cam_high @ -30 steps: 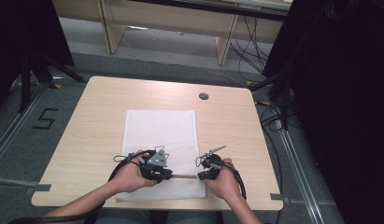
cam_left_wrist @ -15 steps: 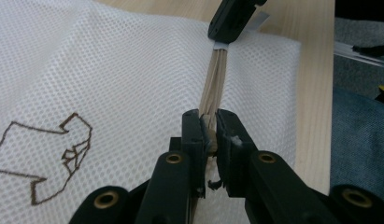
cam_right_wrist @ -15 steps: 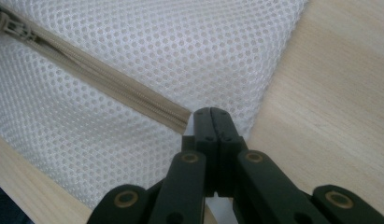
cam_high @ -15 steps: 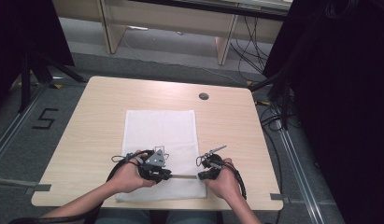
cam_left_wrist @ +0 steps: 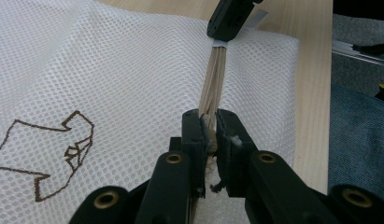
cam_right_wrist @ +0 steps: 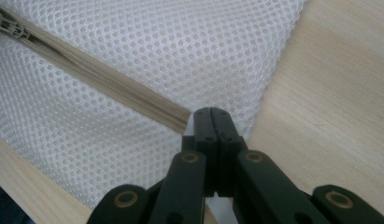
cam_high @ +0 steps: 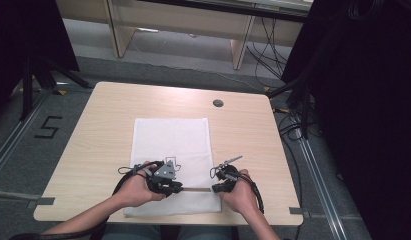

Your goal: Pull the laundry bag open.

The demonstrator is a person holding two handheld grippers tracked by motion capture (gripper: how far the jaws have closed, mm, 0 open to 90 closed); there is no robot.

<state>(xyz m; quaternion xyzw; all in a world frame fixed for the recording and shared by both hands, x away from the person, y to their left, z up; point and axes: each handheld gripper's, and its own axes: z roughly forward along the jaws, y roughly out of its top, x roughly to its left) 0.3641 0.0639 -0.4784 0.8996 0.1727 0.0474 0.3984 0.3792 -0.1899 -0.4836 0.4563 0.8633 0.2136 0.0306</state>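
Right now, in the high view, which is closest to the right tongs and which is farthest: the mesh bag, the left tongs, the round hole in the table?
1. Mesh bag: the right tongs pinch its near right end.
2. Left tongs: to the side, along the bag's zipper.
3. Round hole: far side of the table, beyond the bag.

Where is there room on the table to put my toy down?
Bare wood lies left of the white mesh bag, right of it, and along the far edge beside the round hole. The near edge is crowded: the left tool and right tool grip the bag's zipper there.
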